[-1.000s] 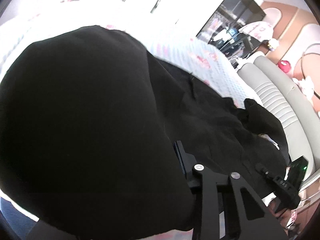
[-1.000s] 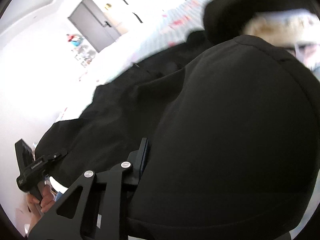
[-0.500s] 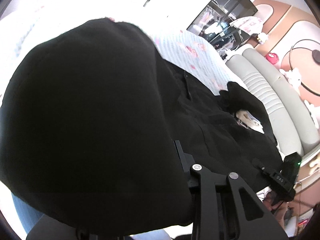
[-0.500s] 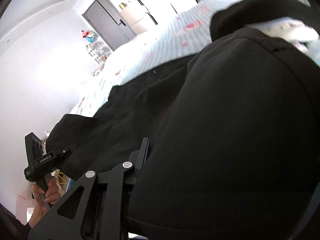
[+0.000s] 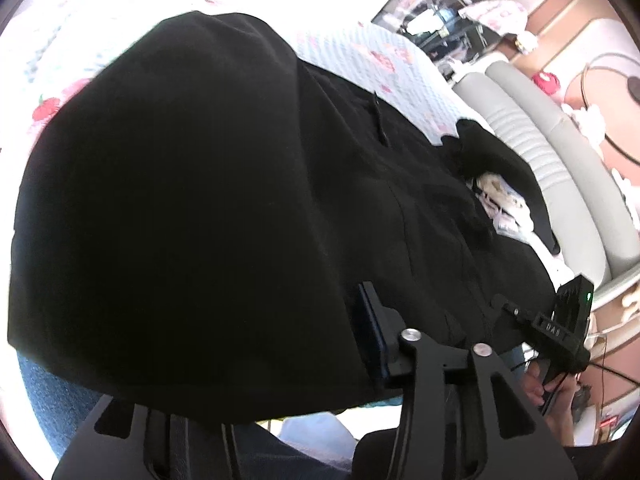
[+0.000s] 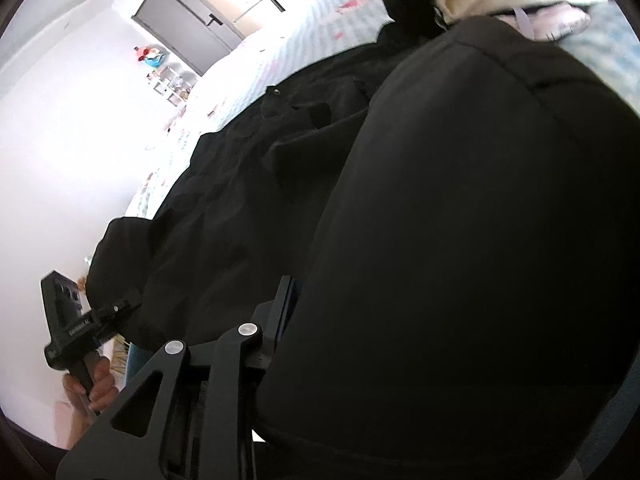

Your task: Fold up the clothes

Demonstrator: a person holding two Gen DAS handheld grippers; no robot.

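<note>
A black garment (image 5: 440, 220) lies spread across the bed, and its near edge is lifted in two bulges. My left gripper (image 5: 288, 300) has one bulge between its jaws, which are opening. The cloth hides one finger and still lies against the pad of the visible finger (image 5: 370, 328). My right gripper (image 6: 360, 300) has the other bulge of the black garment (image 6: 240, 200) between its jaws, which are also opening. Only its left finger (image 6: 280, 312) shows. Each view shows the other gripper at the garment's edge: the right gripper (image 5: 560, 328) and the left gripper (image 6: 80, 320).
The bed sheet (image 5: 400, 60) is pale with red strawberry prints. Cream and pink clothes (image 5: 500, 200) lie at the garment's far end. A grey padded sofa (image 5: 540, 128) runs beside the bed. A grey wardrobe (image 6: 192, 20) stands at the far wall. The person's jeans (image 5: 44, 400) are just below.
Both grippers have carried the lifted edge forward over the spread garment and tipped downward. More of the bed and of the cream clothes now shows.
</note>
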